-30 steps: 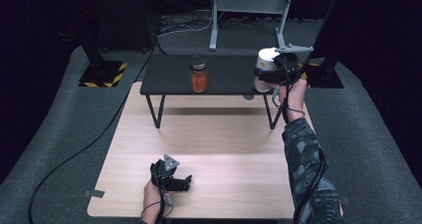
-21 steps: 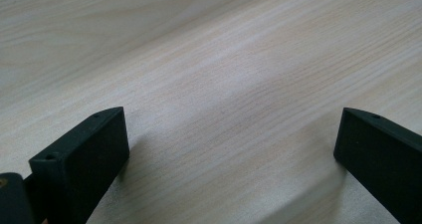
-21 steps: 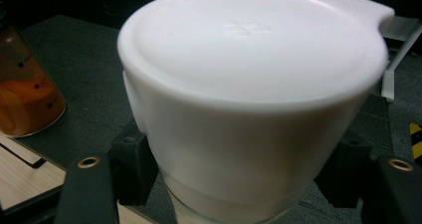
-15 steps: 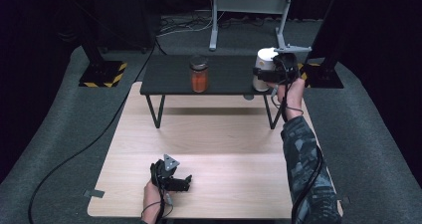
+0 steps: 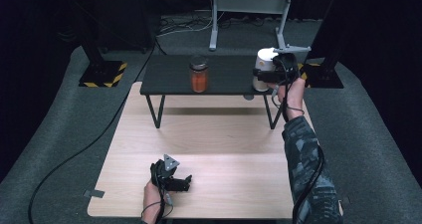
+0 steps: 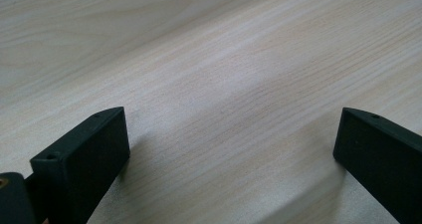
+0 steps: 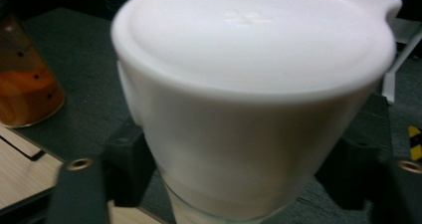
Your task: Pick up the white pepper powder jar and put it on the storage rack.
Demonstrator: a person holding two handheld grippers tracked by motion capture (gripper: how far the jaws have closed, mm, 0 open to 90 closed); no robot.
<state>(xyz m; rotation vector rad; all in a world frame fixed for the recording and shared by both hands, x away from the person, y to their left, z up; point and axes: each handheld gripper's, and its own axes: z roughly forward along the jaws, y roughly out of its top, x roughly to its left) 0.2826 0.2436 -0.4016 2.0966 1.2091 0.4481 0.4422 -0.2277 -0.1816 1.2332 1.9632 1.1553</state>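
White lidded container sits between the right gripper's just-opening jaws, apparently released

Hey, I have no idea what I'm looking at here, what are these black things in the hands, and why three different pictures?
A person holds a handheld clamp with two black jaws in each hand. The high view looks down from above; the other two come from cameras riding on each clamp. The left gripper rests on the light wooden table, jaws open and empty. The right gripper reaches to a low black table with its jaws on either side of a white lidded container; they have just been opening, so a firm hold is uncertain. A jar with orange contents stands nearby.
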